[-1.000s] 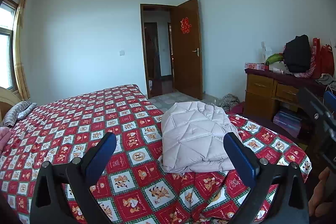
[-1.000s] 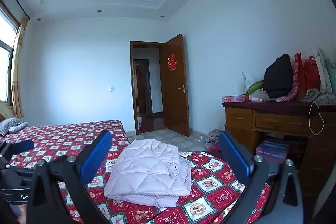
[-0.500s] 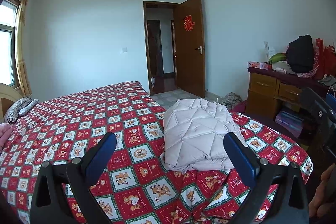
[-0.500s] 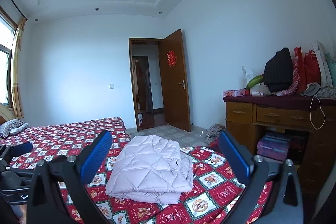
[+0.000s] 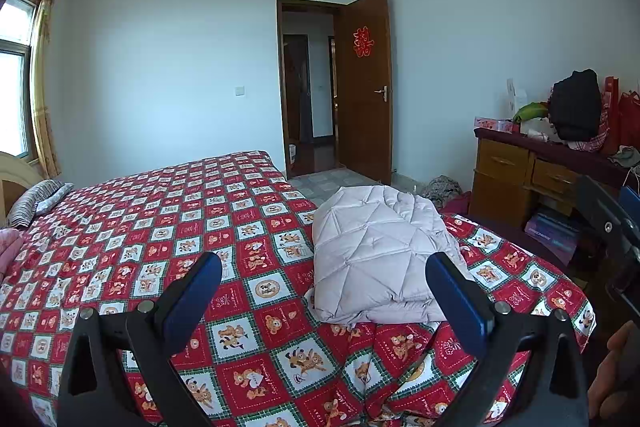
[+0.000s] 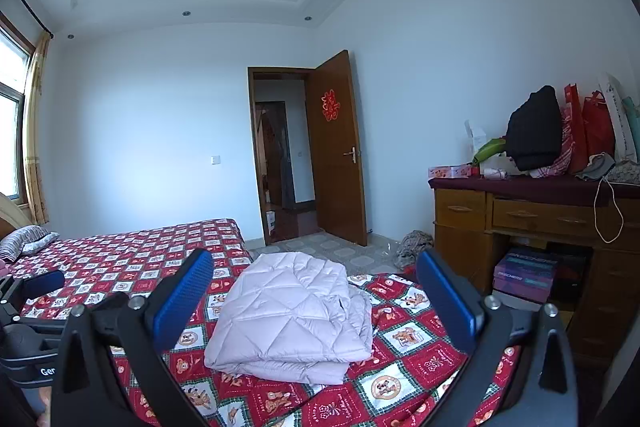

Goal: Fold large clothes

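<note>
A pale lilac quilted jacket (image 5: 376, 251) lies folded into a thick rectangle on the red patterned bedspread (image 5: 160, 227), near the bed's foot corner. My left gripper (image 5: 324, 291) hangs open above the bed, short of the jacket, holding nothing. In the right wrist view the same folded jacket (image 6: 292, 315) sits between and beyond the blue pads of my right gripper (image 6: 316, 291), which is also open with nothing in it. The left gripper's body (image 6: 28, 331) shows at the left edge of that view.
A wooden dresser (image 6: 520, 227) piled with bags and clothes stands to the right, boxes beneath it. An open brown door (image 5: 364, 87) lies straight ahead. Pillows (image 5: 36, 199) rest at the bed's far left. A hand (image 5: 612, 371) shows at the lower right.
Both grippers have drawn back and tilted slightly upward; the folded jacket looks smaller and lower in view. The jacket itself has not moved.
</note>
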Demonstrator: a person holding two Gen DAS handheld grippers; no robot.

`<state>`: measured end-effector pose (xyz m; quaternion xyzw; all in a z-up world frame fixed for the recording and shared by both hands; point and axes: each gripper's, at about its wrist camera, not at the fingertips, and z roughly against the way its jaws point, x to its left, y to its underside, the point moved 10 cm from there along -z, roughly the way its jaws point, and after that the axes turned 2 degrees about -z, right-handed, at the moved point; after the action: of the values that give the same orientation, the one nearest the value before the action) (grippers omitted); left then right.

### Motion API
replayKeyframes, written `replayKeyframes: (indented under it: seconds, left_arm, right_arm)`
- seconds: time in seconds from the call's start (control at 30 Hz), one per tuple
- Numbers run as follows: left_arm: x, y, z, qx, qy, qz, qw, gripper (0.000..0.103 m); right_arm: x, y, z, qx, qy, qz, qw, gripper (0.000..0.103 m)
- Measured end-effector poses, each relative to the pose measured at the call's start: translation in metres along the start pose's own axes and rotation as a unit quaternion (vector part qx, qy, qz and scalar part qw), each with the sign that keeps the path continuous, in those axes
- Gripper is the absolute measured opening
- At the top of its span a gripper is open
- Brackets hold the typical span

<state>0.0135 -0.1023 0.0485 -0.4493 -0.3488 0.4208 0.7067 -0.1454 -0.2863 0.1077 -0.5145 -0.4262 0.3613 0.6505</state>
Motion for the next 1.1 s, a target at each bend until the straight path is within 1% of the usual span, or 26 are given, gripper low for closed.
replayKeyframes:
  seconds: [0.33, 0.63, 0.77, 0.97, 1.1]
  left_arm:
    - [0.0, 0.0, 0.0, 0.001, -0.003, 0.001, 1.0, 0.102]
    - [0.005, 0.003, -0.009, 0.011, -0.014, 0.004, 0.9998, 0.102]
    - [0.01, 0.003, -0.014, 0.011, -0.024, 0.006, 0.9996, 0.102]
    - [0.016, 0.0, -0.016, -0.005, -0.051, -0.006, 0.9987, 0.102]
    - [0.015, -0.001, -0.018, -0.004, -0.041, -0.001, 0.9991, 0.102]
  right_arm:
    - [-0.002, 0.0, -0.002, 0.002, -0.001, -0.002, 1.0, 0.103]
    - [-0.002, 0.002, -0.005, 0.006, 0.003, -0.001, 1.0, 0.103]
    - [-0.002, 0.004, -0.005, 0.01, 0.005, -0.002, 1.0, 0.103]
    - [-0.001, 0.006, -0.006, 0.012, 0.009, 0.001, 1.0, 0.103]
    - [0.0, 0.009, -0.008, 0.018, 0.009, 0.0, 1.0, 0.103]
